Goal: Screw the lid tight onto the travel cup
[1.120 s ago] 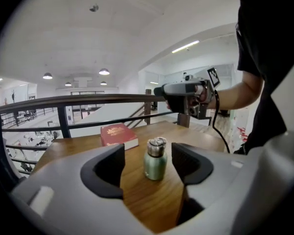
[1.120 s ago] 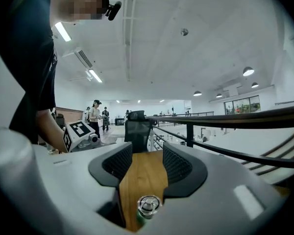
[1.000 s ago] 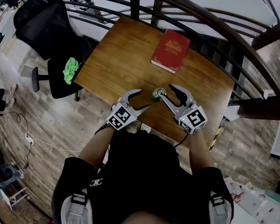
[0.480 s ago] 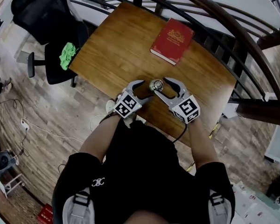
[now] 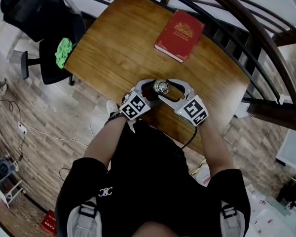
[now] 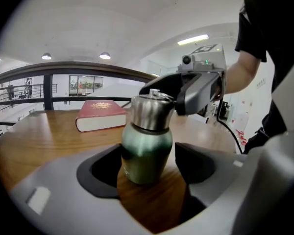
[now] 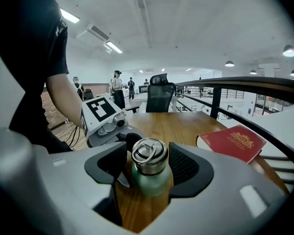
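Observation:
A green travel cup (image 6: 146, 153) with a steel lid (image 7: 148, 155) stands upright near the front edge of the wooden table (image 5: 118, 43). It stands between the jaws of my left gripper (image 6: 149, 163), low on its green body. Those jaws are opening, and the right pad (image 6: 196, 160) is clearly apart from the cup. My right gripper (image 7: 148, 168) comes from the opposite side with its jaws at lid height. They are opening too, with thin gaps beside the lid. In the head view both grippers meet round the cup (image 5: 161, 87).
A red book (image 5: 179, 29) lies at the far side of the table. A black office chair (image 5: 44, 14) with a green cloth (image 5: 64, 52) stands left of the table. A dark curved railing (image 5: 246, 28) runs behind the table.
Both grippers have closed in on the cup from left and right. The left one was apart from the cup a second ago and now has it between its jaws.

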`<state>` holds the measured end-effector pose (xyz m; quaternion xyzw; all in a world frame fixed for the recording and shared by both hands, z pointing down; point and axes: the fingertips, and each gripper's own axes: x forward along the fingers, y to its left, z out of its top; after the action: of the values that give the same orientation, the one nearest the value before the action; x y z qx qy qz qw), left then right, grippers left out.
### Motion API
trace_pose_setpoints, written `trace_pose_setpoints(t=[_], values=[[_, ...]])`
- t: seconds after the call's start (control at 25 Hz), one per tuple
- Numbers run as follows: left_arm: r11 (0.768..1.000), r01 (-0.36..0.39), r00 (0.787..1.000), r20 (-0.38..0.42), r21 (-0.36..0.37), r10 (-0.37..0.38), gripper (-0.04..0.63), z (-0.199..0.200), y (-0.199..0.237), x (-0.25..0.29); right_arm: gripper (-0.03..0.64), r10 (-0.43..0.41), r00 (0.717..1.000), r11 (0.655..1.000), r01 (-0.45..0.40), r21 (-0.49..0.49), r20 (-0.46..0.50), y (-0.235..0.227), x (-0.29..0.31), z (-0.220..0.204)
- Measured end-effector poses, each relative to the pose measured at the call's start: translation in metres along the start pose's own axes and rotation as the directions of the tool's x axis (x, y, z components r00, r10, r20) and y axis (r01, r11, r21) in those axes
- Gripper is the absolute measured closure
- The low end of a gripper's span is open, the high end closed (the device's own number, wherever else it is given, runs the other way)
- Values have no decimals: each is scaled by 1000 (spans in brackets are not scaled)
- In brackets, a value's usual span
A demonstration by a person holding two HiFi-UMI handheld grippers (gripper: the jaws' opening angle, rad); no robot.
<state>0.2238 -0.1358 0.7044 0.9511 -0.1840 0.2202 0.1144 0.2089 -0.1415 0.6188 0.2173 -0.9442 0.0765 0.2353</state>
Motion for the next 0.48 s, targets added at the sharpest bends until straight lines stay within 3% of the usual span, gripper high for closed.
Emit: trace_pose_setpoints(t=[0.24,0.48], values=[[1000,1,1000,-12,24,0,224,-3,5,3,376,7,998,999,-10,-45,-66,-4,10,-17],[999,3,1000,-24,54,-2,227,-6,5,1,376,17,998,998,-22,-63,-68,-4,12,-16]])
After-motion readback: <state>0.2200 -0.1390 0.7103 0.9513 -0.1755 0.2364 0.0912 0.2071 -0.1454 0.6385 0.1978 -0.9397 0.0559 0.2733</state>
